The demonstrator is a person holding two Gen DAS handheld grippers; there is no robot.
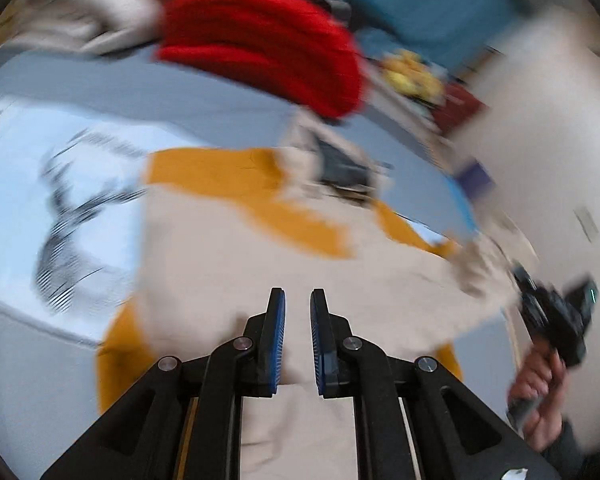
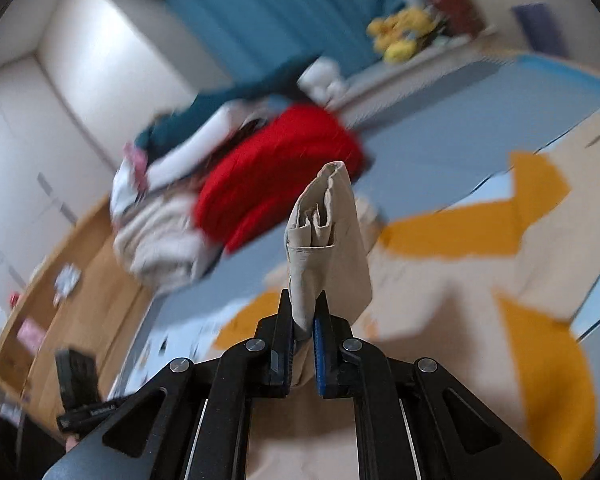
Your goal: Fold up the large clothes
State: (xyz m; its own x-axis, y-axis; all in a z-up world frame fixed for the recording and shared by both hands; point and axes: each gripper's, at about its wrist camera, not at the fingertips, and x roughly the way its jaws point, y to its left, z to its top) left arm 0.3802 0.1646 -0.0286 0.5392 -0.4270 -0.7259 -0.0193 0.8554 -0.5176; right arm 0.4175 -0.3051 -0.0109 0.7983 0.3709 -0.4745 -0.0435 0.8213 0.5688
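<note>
Folding is looking barely begun: the right tongs (image 2: 303, 312) are pinching a bunched edge of the beige garment (image 2: 328, 232), which is mostly lying spread over the orange cloth (image 2: 540, 364) on the bed (image 2: 440, 136). The left tongs (image 1: 297, 300) are hovering slightly parted and empty above it, while a red garment (image 1: 260, 40) is waiting in the unfolded pile (image 2: 156, 236).

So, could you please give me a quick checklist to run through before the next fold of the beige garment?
1. Right gripper has a firm hold on the beige garment: ok, a bunched edge is pinched between its fingers.
2. Left gripper is free to take a second corner: ok, its jaws are apart with nothing between them.
3. Garment lies flat on the orange cloth: cannot tell, the left wrist view is blurred.
4. Red garment and the pile behind it are clear of the fold area: ok, they sit further back on the blue surface.
5. Only one layer is gripped: not ok, several folds show above the fingers.
</note>
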